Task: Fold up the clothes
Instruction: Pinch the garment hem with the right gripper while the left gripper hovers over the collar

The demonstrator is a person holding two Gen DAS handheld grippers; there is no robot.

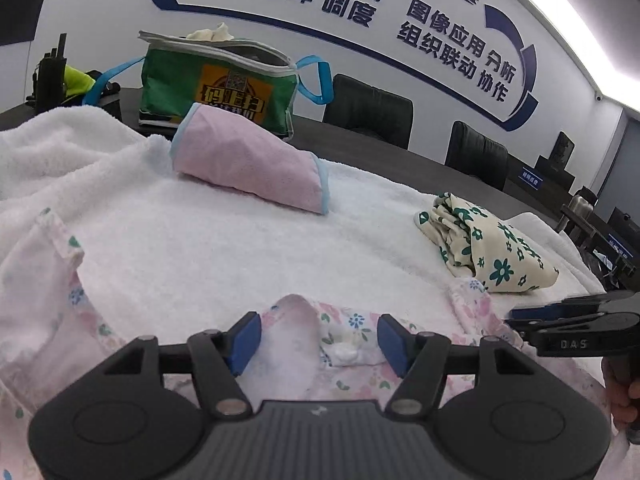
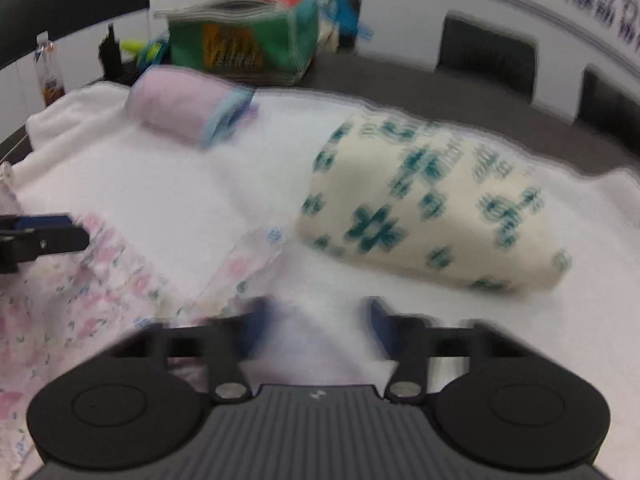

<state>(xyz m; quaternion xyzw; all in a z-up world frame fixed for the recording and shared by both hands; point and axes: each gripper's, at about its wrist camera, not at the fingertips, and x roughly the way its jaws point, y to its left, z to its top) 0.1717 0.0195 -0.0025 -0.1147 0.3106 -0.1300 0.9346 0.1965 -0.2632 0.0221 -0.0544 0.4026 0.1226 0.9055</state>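
So the thing being folded is the pink flowery top [image 1: 360, 360], spread flat at the near edge of the white towel [image 1: 200, 248] that covers the worktop [image 1: 360, 140], right under both claws. Going left to right: its left sleeve [image 1: 60, 248] flops out loose over the towel, then the collar [image 1: 296, 308] sits dead centre with the left claw [image 1: 318, 344] around it. Those jaws stand well apart, one blue pad on either side of the neckline, and as far as I can see neither is pressing on the cloth, so it has hold of nothing. Further right the shoulder frill [image 1: 476, 300] lies just beside the right claw [image 1: 516, 316], which from this side looks nearly closed. Its own camera is badly smeared, and there the jaws look wider with something pale between them, so honestly I can't tell whether it's pinching fabric. Beyond it sits a folded green-flowered garment [image 1: 492, 248], and further back a folded pink cloth [image 1: 248, 164] in front of a green bag [image 1: 216, 84]. Handling-wise I'd guess this top is super light, thin and floppy, zero stiffness, so it'll sag and bunch wherever it isn't held. Best bet is probably to pinch at the stitched bits, the collar band or shoulder seams, one claw per side, and keep it taut so it doesn't drag on the towel.
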